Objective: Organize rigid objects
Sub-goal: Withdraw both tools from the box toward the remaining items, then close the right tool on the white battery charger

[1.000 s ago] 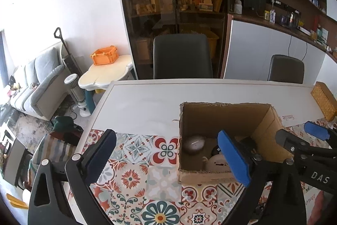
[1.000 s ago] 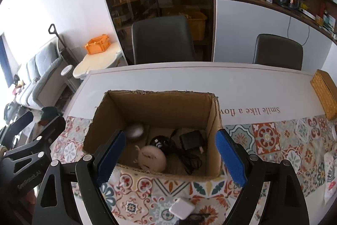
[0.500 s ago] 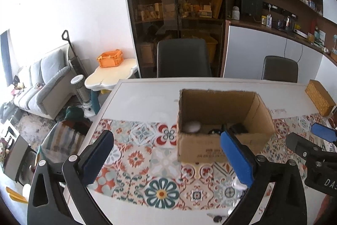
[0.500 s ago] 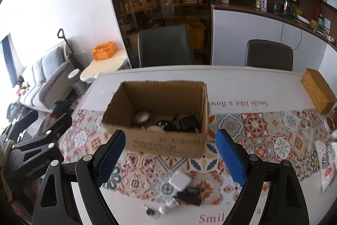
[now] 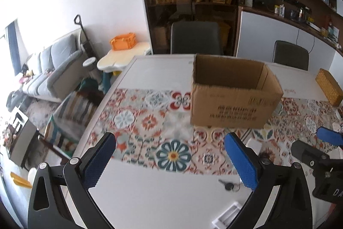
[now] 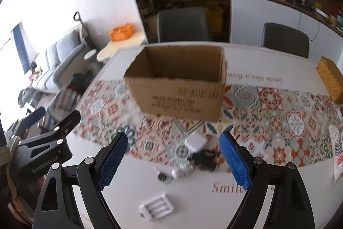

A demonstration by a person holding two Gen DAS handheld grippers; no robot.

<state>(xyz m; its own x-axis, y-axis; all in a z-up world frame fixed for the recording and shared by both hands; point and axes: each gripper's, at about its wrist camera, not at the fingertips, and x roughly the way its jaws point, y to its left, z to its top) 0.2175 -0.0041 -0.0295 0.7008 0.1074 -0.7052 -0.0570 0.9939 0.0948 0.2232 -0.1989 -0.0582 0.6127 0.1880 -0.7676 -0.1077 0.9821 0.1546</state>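
An open cardboard box (image 6: 180,87) stands on the patterned runner; it also shows in the left wrist view (image 5: 233,96). Its contents are hidden from here. In front of it lie a white square charger (image 6: 195,141), a black adapter (image 6: 203,159), white earbuds (image 6: 182,171), keys (image 6: 163,176) and a white battery holder (image 6: 156,208). My right gripper (image 6: 173,161) is open and empty above these items. My left gripper (image 5: 171,161) is open and empty over the table's front, left of the keys (image 5: 229,186).
A woven yellow box (image 6: 330,78) sits at the table's right edge. Patterned paper (image 6: 336,149) lies at the far right. Two dark chairs (image 6: 184,25) stand behind the table. The table's left edge drops to a striped chair (image 5: 72,113).
Both grippers have pulled back and away from the box toward the table's front. The box now looks farther off, its inside no longer visible, and the small items in front have come into view.
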